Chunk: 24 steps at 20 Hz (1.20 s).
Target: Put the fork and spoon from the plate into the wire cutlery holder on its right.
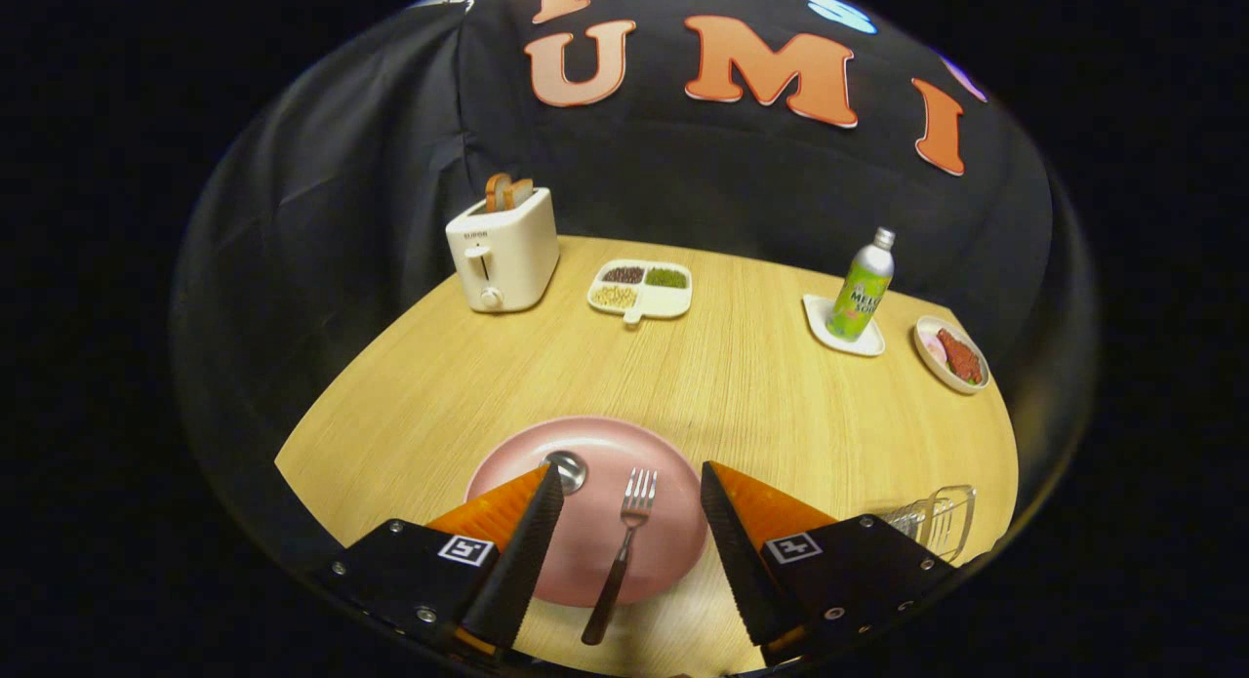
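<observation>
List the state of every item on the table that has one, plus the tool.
Tool: open, fingers either side of the fork.
Fork: flat on plate, handle overhanging rim.
Spoon: on plate, partly hidden by one finger.
Plate: upright, holding both.
Cutlery holder: empty as far as visible.
Toaster: bread sticking up.
Bottle: standing, capped.

Light wood table (742,385) carried pink plate (595,551), wire holder (939,520) to its right, toaster (503,252), divided dish (641,290), white coaster (845,329) under bottle, small food plate (952,354).
</observation>
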Tool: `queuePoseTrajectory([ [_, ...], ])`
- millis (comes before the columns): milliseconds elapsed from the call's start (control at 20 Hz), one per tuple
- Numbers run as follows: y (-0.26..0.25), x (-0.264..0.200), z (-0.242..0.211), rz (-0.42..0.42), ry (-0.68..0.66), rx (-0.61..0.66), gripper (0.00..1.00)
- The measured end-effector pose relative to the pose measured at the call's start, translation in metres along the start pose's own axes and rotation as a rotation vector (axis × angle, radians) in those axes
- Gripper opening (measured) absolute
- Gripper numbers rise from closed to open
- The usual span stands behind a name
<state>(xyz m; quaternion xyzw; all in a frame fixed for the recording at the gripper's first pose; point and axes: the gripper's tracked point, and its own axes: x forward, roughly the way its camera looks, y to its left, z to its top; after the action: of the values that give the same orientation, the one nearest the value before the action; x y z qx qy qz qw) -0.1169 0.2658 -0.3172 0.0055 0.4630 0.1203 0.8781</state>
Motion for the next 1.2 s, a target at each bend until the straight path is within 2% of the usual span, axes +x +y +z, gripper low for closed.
queuePoseTrajectory([
  [250,0.005,0.013,-0.038,-0.009,0.107,0.041,0.79],
  [350,0.008,0.02,-0.052,-0.01,0.152,0.042,0.73],
  [450,0.009,0.021,-0.062,-0.012,0.194,0.033,0.66],
  [600,0.009,0.025,-0.074,-0.021,0.241,0.03,0.49],
  [850,0.008,0.029,-0.09,-0.03,0.312,0.014,0.37],
  [1100,0.005,0.035,-0.096,-0.044,0.359,0.025,0.14],
  [1200,0.005,0.036,-0.096,-0.039,0.373,0.047,0.09],
])
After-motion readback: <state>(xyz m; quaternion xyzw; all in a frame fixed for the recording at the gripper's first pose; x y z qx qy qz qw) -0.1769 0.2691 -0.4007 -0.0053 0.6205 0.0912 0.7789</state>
